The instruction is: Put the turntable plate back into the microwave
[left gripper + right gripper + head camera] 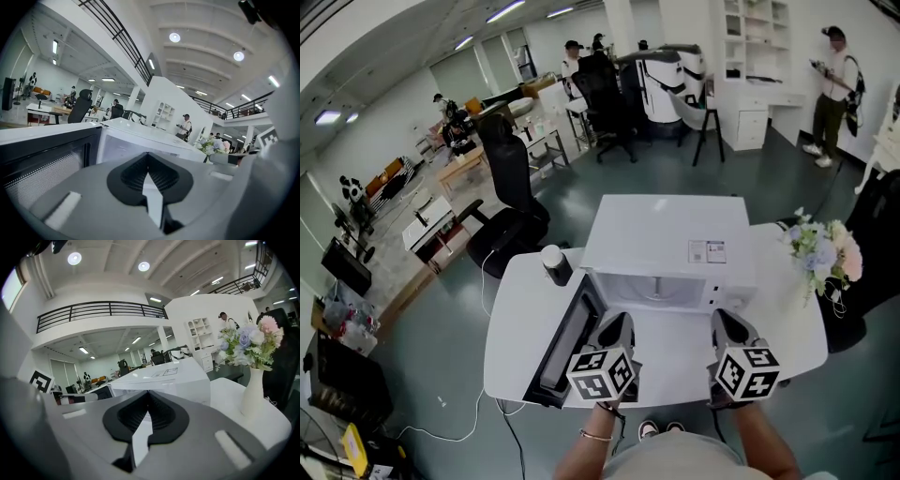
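The white microwave (666,234) stands on the white table (797,328), its dark door (567,342) swung open to the left. In the open cavity lies a pale round shape that looks like the glass turntable plate (659,289). My left gripper (617,324) hovers just in front of the cavity's left side, jaws shut and empty; in the left gripper view (148,161) it faces the microwave (140,140) and the door (42,161). My right gripper (724,322) is in front of the cavity's right side, shut and empty. In the right gripper view (149,401) it faces the microwave (164,378).
A dark cup with a white lid (555,264) stands at the table's back left, beside the door hinge. A vase of flowers (820,251) sits at the table's right end, close to my right gripper (255,380). Office chairs (511,197) and people are beyond the table.
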The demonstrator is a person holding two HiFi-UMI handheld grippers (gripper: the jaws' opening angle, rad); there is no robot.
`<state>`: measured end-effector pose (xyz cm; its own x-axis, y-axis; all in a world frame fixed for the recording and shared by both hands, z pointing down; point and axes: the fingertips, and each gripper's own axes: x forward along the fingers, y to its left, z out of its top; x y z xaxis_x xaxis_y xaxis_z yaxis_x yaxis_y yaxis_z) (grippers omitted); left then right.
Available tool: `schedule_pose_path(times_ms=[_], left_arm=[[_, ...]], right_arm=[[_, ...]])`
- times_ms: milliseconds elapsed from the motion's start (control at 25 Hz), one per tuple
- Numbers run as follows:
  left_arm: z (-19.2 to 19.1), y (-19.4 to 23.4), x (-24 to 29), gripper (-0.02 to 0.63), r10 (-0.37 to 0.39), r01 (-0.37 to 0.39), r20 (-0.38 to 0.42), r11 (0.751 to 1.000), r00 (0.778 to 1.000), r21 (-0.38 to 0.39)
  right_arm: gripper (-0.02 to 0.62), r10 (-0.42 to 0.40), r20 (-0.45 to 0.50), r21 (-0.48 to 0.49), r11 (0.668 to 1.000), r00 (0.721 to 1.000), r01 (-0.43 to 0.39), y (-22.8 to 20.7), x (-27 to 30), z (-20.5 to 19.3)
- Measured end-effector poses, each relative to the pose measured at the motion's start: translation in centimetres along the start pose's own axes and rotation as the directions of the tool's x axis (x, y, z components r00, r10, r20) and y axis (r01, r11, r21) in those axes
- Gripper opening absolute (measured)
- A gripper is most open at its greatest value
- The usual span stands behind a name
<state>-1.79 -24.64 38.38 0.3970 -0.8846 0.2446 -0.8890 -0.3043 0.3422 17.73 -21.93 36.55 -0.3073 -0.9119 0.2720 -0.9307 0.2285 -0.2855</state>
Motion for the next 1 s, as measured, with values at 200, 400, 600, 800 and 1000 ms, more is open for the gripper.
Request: schedule_pose_path(times_ms=[200, 400, 600, 800, 1000], left_arm=[[0.0, 0.0, 0.1, 0.0, 0.0, 0.0, 0.0, 1.0, 1.0, 0.002], [0.0, 0.0, 0.4, 0.0, 0.001, -0.001, 0.002, 1.0, 1.0, 0.0], [-0.1, 0.4, 0.4, 0.0, 0.006, -0.006, -0.001, 1.0, 1.0, -0.008], [-0.2, 0.6, 0.4, 0.0, 0.002, -0.002, -0.004, 1.0, 1.0, -0.016], [-0.1, 1.0, 0.5, 0.0, -0.001, 0.001, -0.006, 1.0, 1.0, -0.019]], right_arm=[[0.009, -0.006, 0.001, 0.011, 1.0, 1.0, 0.006, -0.1, 0.0, 0.0], [0.009, 0.002, -0.007, 0.007, 1.0, 1.0, -0.002, 0.1, 0.3, -0.1], [0.009, 0.011, -0.011, -0.002, 1.0, 1.0, -0.011, 0.6, 0.5, -0.1], [0.009, 0.011, -0.014, -0.012, 1.0, 1.0, -0.011, 0.8, 0.7, 0.1], [0.009, 0.017, -0.017, -0.013, 1.0, 1.0, -0.017, 1.3, 1.0, 0.1]])
